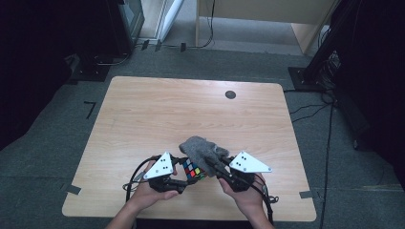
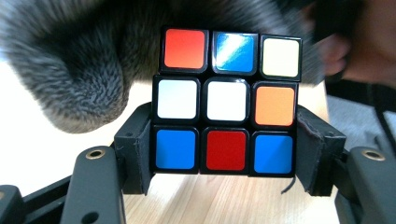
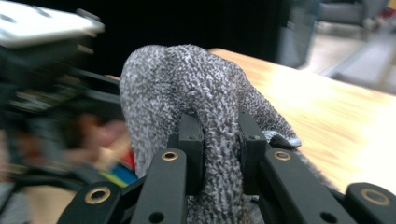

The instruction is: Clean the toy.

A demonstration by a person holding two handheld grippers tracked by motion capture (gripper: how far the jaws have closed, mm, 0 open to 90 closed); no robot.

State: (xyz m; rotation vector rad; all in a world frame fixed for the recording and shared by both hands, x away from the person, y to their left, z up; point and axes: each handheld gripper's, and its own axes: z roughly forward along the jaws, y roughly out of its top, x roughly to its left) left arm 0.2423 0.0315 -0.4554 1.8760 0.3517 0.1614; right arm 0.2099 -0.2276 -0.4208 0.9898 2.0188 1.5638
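Grey knitted cloth (image 3: 187,98) is clamped in the right hand-held gripper (image 3: 219,154), draped over the puzzle cube (image 2: 227,105). Left hand-held gripper (image 2: 226,158) grips the cube's bottom row.

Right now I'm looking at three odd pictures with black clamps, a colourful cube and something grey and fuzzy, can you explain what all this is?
A person sits at a wooden table, holding a hand-operated gripper in each hand. One picture looks down from above; the other two come from cameras riding on each gripper, looking along its black jaws. The left gripper has its jaws closed on a puzzle cube with coloured squares. The right gripper pinches a grey knitted cloth, which drapes over the cube's top. A small dark disc sits at the table's far side.
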